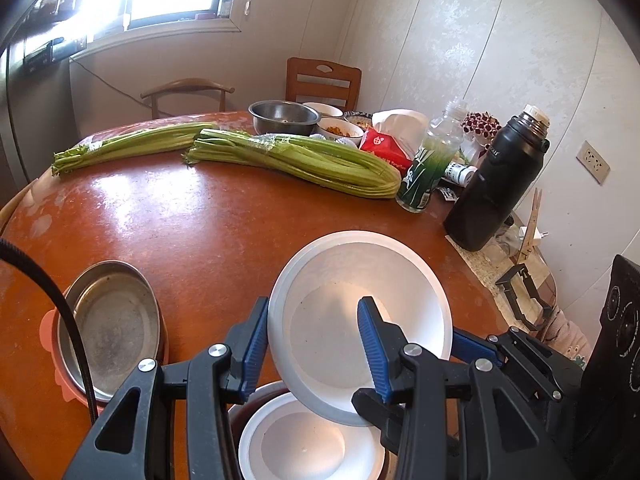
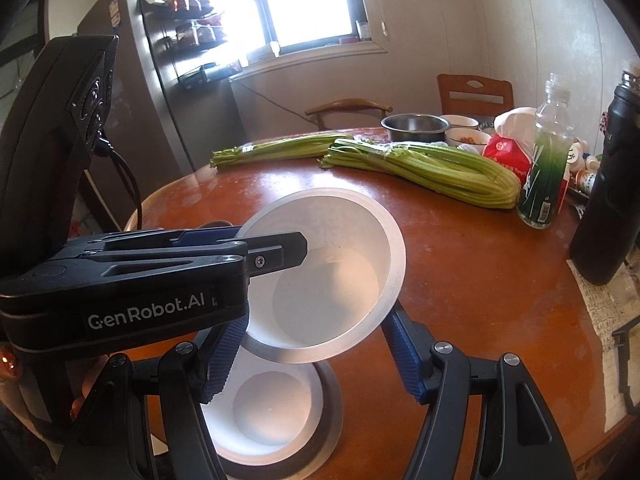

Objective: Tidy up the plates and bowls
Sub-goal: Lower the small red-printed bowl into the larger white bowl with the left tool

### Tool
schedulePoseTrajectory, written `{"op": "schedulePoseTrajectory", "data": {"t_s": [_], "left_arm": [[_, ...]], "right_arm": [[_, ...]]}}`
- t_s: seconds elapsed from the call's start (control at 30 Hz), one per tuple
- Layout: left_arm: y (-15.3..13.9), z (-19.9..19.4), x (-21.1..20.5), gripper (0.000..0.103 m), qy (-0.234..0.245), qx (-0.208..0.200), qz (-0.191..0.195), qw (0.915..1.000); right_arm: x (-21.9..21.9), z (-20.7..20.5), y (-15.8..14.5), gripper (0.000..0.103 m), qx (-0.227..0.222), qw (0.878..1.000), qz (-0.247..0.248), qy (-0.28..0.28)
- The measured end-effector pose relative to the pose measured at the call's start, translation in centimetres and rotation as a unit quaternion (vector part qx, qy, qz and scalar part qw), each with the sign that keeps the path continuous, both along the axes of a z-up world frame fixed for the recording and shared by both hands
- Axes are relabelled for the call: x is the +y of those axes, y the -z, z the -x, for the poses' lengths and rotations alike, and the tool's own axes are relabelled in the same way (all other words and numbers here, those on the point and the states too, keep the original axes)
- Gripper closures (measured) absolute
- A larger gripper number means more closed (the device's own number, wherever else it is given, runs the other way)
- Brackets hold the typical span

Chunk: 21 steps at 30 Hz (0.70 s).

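Note:
A white bowl [image 1: 360, 312] hangs tilted above a second white bowl [image 1: 304, 440] that sits in a metal bowl at the table's near edge. My left gripper [image 1: 316, 344] is shut on the tilted bowl's near-left rim, one finger inside and one outside. In the right wrist view the tilted white bowl [image 2: 324, 276] sits over the lower white bowl [image 2: 272, 412]. My right gripper [image 2: 316, 360] is open, its fingers spread either side below the tilted bowl. The left gripper's body [image 2: 160, 272] crosses that view. A steel plate [image 1: 112, 328] lies on an orange mat at left.
Two celery bunches [image 1: 296, 160] lie across the round brown table [image 1: 192, 232]. A steel bowl [image 1: 284, 117], food bowls, a red tissue pack, a green-labelled bottle [image 1: 432, 164] and a black thermos [image 1: 496, 184] stand at the far right. Chairs stand behind.

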<state>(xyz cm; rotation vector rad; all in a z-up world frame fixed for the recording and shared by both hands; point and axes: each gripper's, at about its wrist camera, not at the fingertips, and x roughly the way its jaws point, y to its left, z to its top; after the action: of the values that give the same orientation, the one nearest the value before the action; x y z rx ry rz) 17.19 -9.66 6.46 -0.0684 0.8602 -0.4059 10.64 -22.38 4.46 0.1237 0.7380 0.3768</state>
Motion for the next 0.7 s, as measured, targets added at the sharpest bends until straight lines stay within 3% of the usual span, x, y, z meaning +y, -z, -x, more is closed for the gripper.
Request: {"op": "schedulePoseTrajectory", "data": {"t_s": [0.7], "left_arm": [[0.9, 4.8, 2.8, 0.059, -0.019, -0.009, 0.008, 0.9997]], "right_arm": [[2.6, 4.0, 0.6, 0.033, -0.009, 1.000, 0.020, -0.021]]}}
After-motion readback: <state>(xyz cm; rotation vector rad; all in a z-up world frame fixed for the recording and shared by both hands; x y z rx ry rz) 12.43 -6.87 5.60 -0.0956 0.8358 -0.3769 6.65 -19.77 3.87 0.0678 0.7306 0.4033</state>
